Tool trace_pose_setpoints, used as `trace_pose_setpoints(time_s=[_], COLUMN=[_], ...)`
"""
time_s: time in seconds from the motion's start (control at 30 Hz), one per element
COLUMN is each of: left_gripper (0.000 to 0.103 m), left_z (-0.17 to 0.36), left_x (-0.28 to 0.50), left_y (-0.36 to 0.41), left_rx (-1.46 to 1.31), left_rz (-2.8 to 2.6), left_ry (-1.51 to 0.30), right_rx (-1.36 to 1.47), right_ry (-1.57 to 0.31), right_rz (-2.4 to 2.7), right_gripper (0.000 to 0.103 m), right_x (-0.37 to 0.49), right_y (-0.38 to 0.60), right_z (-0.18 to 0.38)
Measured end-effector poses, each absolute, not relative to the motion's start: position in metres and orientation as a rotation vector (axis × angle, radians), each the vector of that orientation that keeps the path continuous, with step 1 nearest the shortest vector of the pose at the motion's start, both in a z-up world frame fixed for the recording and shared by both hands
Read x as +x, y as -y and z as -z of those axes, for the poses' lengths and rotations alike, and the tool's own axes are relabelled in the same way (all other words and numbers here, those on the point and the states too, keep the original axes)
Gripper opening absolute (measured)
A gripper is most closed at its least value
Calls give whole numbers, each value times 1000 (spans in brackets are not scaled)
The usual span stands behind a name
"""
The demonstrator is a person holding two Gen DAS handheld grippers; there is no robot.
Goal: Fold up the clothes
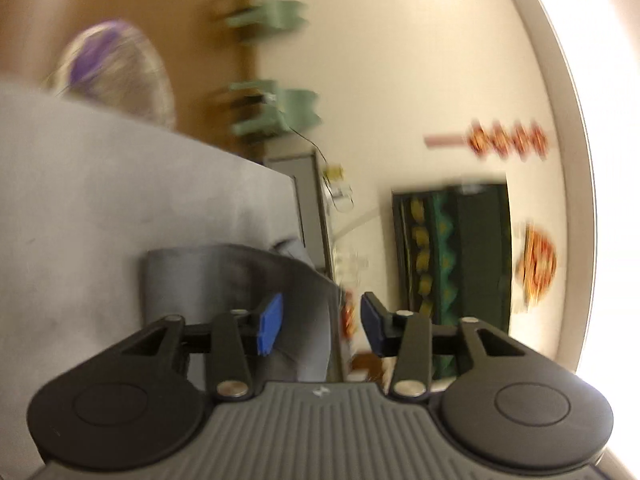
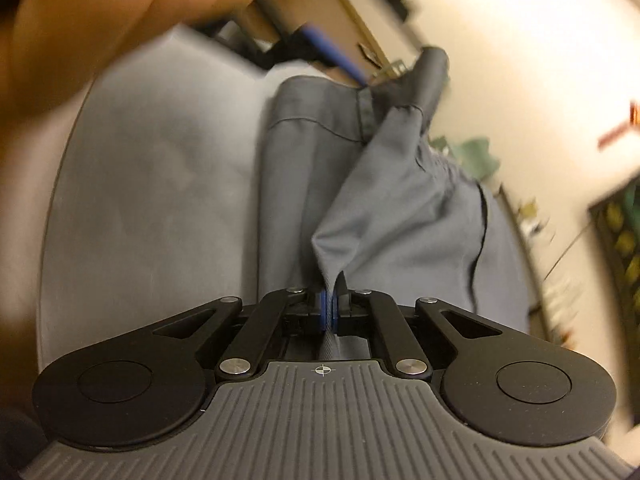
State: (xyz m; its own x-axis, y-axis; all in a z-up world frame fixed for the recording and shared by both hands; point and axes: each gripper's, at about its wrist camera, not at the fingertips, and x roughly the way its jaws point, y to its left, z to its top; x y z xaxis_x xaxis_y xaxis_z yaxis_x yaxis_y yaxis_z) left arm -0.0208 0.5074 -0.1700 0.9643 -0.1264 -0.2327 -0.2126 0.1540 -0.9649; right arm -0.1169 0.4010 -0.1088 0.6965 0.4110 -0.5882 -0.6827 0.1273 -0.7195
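Note:
A grey garment (image 2: 384, 200) lies partly folded on a pale grey surface (image 2: 160, 184), with seams and a hem showing near its far end. My right gripper (image 2: 329, 308) is shut on a pinched fold of this garment, and the cloth rises from the blue pads in a lifted peak. In the left wrist view, my left gripper (image 1: 322, 326) is open with nothing between its blue pads (image 1: 270, 324). It hovers over an edge of the grey garment (image 1: 240, 280) near the surface's edge. Both views are tilted and motion-blurred.
A person's arm (image 2: 80, 28) fills the upper left of the right wrist view. Beyond the grey surface (image 1: 100, 200) are a cream wall, green shelves (image 1: 276, 112), red hanging ornaments (image 1: 508, 140), a dark picture (image 1: 456, 248) and a fan (image 1: 116, 72).

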Motion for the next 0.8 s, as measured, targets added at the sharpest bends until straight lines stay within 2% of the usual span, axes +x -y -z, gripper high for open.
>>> trace_pose_setpoints(time_s=[0.03, 0.1, 0.17, 0.2, 0.23, 0.27, 0.3, 0.33, 0.37, 0.4, 0.43, 0.5, 0.57, 0.63, 0.7, 0.8], left_gripper=[55, 58, 52, 41, 35, 32, 25, 24, 24, 22, 21, 20, 17, 13, 10, 10], left_z=[168, 164, 160, 159, 157, 155, 156, 157, 158, 159, 162, 164, 166, 168, 165, 154], left_x=[-16, -7, 2, 7, 12, 16, 14, 11, 9, 7, 3, -2, -4, -4, -6, -11], left_y=[-505, -501, -496, -494, -492, -490, -491, -492, -493, -494, -497, -501, -505, -510, -510, -503], left_rx=[-1390, -1328, -1263, -1231, -1198, -1167, -1174, -1181, -1189, -1195, -1195, -1205, -1234, -1250, -1249, -1223], left_rz=[-75, -98, -120, -131, -143, -153, -157, -161, -165, -167, -157, -138, -129, -136, -147, -167], left_ry=[-326, -406, -484, -523, -562, -598, -602, -606, -610, -614, -620, -624, -622, -612, -602, -585], right_rx=[-1262, -1377, -1413, -1379, -1322, -1258, -1166, -1047, -913, -751, -574, -282, -128, -127, -151, -138], right_ry=[-231, -146, -106, -127, -158, -187, -228, -282, -335, -394, -469, -616, -724, -813, -860, -812], right_rz=[-797, -762, -757, -771, -796, -836, -880, -916, -945, -966, -975, -926, -824, -718, -680, -671], right_gripper=[6, 6, 6, 6, 7, 11, 16, 35, 47, 49, 49, 42, 22, 14, 0, 0], right_x=[-125, -142, -151, -151, -150, -149, -147, -145, -142, -137, -128, -104, -77, -58, -55, -62], right_y=[-402, -404, -401, -399, -395, -389, -379, -366, -350, -330, -306, -259, -224, -198, -172, -137], right_z=[115, 128, 132, 128, 122, 113, 100, 83, 64, 45, 29, 14, 16, 33, 51, 55])
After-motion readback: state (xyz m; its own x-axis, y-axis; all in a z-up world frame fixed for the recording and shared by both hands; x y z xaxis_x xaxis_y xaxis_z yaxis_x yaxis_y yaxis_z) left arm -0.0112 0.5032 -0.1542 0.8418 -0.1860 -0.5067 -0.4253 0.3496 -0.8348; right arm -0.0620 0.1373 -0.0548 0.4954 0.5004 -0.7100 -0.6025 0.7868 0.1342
